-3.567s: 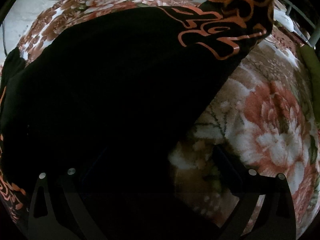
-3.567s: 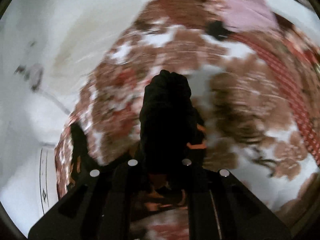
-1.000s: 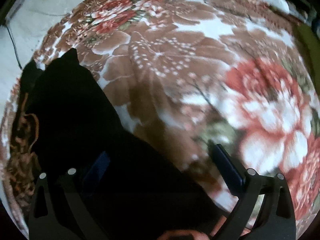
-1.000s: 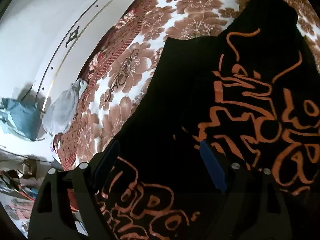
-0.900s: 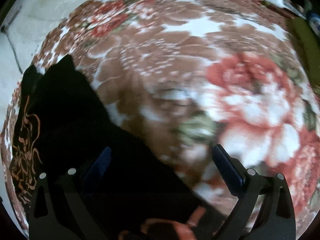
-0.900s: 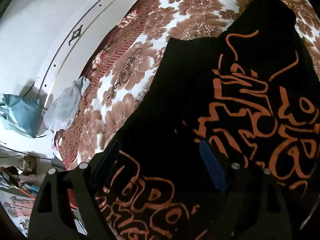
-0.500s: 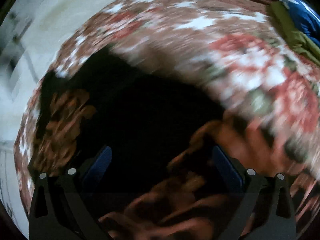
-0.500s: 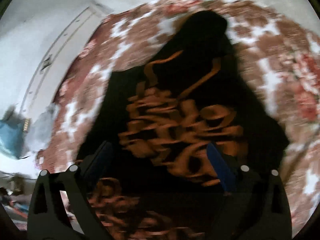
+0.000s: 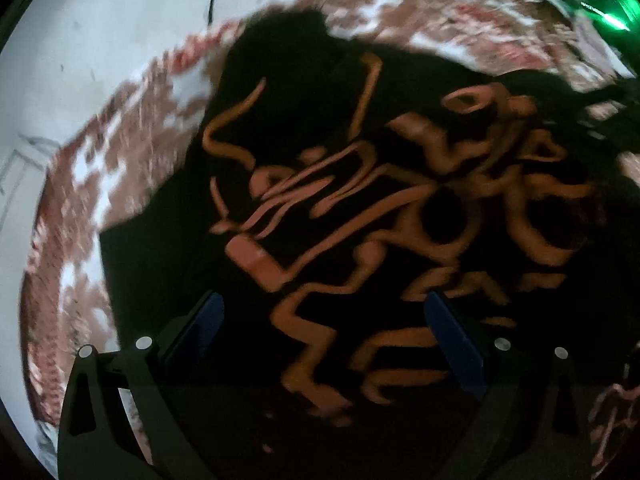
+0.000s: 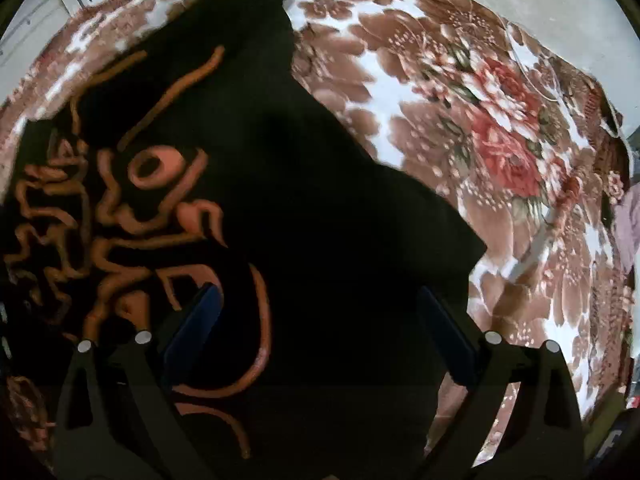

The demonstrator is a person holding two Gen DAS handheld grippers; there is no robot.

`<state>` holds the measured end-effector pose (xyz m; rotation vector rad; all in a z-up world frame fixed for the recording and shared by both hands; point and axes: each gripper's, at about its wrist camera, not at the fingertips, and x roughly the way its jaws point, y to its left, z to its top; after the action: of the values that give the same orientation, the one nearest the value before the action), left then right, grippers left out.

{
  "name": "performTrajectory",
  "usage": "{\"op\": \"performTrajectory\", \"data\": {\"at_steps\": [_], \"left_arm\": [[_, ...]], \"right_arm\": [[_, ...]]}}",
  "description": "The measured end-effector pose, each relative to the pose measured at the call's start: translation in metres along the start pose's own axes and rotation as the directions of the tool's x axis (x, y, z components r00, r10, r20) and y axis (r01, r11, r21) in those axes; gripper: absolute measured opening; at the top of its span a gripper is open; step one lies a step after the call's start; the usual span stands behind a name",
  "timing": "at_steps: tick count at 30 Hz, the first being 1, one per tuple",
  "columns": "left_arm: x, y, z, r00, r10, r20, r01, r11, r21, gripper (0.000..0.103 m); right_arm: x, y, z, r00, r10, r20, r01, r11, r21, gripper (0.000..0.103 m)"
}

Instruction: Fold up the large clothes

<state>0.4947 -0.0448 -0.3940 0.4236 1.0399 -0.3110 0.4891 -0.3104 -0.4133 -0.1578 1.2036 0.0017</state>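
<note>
Orange lettering (image 9: 360, 220) on black garment (image 10: 320, 200) unreadable.

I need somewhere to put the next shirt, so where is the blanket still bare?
Most bare room is in the right wrist view: the floral blanket right of the black garment, out to its far edge. In the left wrist view the garment fills the middle; only a strip stays free at its left.

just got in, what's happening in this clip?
A person with a handheld gripper in each hand is folding a black garment with orange lettering on a floral blanket. At this moment neither gripper holds it. The left gripper is open above the print. The right gripper is opening over the plain black part, nothing pinched between its fingers. The left view is motion-blurred.
</note>
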Motion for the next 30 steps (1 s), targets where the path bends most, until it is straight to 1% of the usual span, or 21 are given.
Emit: {"op": "performTrajectory", "data": {"at_steps": [2, 5, 8, 11, 13, 15, 16, 18, 19, 21, 22, 25, 27, 29, 30], "left_arm": [[0.015, 0.002, -0.005, 1.000, -0.001, -0.031, 0.001, 1.000, -0.002, 0.098], [0.022, -0.001, -0.019, 1.000, -0.001, -0.010, 0.001, 1.000, 0.012, 0.098], [0.026, 0.003, -0.021, 1.000, -0.031, -0.006, 0.031, 0.999, -0.028, 0.099], [0.029, 0.006, -0.022, 0.999, -0.043, -0.001, 0.043, 0.999, -0.017, 0.099], [0.024, 0.008, -0.017, 0.999, -0.042, -0.017, 0.042, 0.999, -0.002, 0.098], [0.010, 0.015, -0.008, 0.998, -0.058, -0.003, 0.058, 0.998, -0.011, 0.098], [0.003, 0.021, -0.003, 0.998, -0.062, 0.012, 0.062, 0.998, -0.018, 0.098], [-0.017, 0.038, 0.016, 0.996, -0.077, 0.047, 0.080, 0.996, -0.046, 0.098], [-0.024, 0.047, 0.027, 0.994, -0.087, 0.060, 0.091, 0.994, -0.061, 0.098], [-0.029, 0.069, 0.058, 0.993, -0.097, 0.071, 0.103, 0.991, -0.087, 0.098], [-0.028, 0.075, 0.068, 0.992, -0.101, 0.075, 0.108, 0.990, -0.095, 0.098], [-0.003, 0.109, 0.114, 0.993, -0.098, 0.072, 0.107, 0.985, -0.135, 0.098], [0.017, 0.122, 0.135, 0.993, -0.101, 0.066, 0.110, 0.982, -0.151, 0.098], [0.043, 0.134, 0.159, 0.992, -0.111, 0.058, 0.118, 0.982, -0.150, 0.098], [0.056, 0.138, 0.170, 0.992, -0.114, 0.054, 0.120, 0.983, -0.139, 0.098]], "right_arm": [[0.005, -0.002, -0.006, 1.000, -0.014, 0.013, 0.014, 1.000, -0.017, 0.098], [0.011, -0.001, -0.010, 1.000, -0.018, 0.015, 0.019, 0.999, -0.045, 0.098], [0.016, -0.002, -0.017, 1.000, -0.011, 0.018, 0.012, 0.999, -0.051, 0.098], [0.019, -0.009, -0.023, 0.999, 0.037, 0.031, -0.036, 0.999, -0.040, 0.098], [0.015, -0.015, -0.023, 0.997, 0.065, 0.031, -0.065, 0.998, -0.027, 0.098], [0.002, -0.023, -0.017, 0.995, 0.100, 0.023, -0.100, 0.995, 0.016, 0.098], [-0.011, -0.029, -0.011, 0.991, 0.124, 0.047, -0.125, 0.992, 0.034, 0.098], [-0.031, -0.035, 0.006, 0.983, 0.159, 0.087, -0.164, 0.985, 0.051, 0.098], [-0.037, -0.036, 0.024, 0.978, 0.184, 0.095, -0.190, 0.980, 0.059, 0.098], [-0.037, -0.036, 0.050, 0.973, 0.215, 0.086, -0.220, 0.973, 0.064, 0.098], [-0.032, -0.033, 0.073, 0.970, 0.226, 0.085, -0.232, 0.971, 0.060, 0.098], [-0.017, -0.022, 0.122, 0.974, 0.207, 0.093, -0.210, 0.977, 0.025, 0.098], [0.000, -0.016, 0.160, 0.974, 0.206, 0.093, -0.209, 0.978, 0.019, 0.098], [0.015, -0.012, 0.188, 0.975, 0.202, 0.094, -0.203, 0.979, 0.000, 0.098], [0.026, -0.007, 0.208, 0.977, 0.191, 0.095, -0.188, 0.982, -0.033, 0.098]]}}
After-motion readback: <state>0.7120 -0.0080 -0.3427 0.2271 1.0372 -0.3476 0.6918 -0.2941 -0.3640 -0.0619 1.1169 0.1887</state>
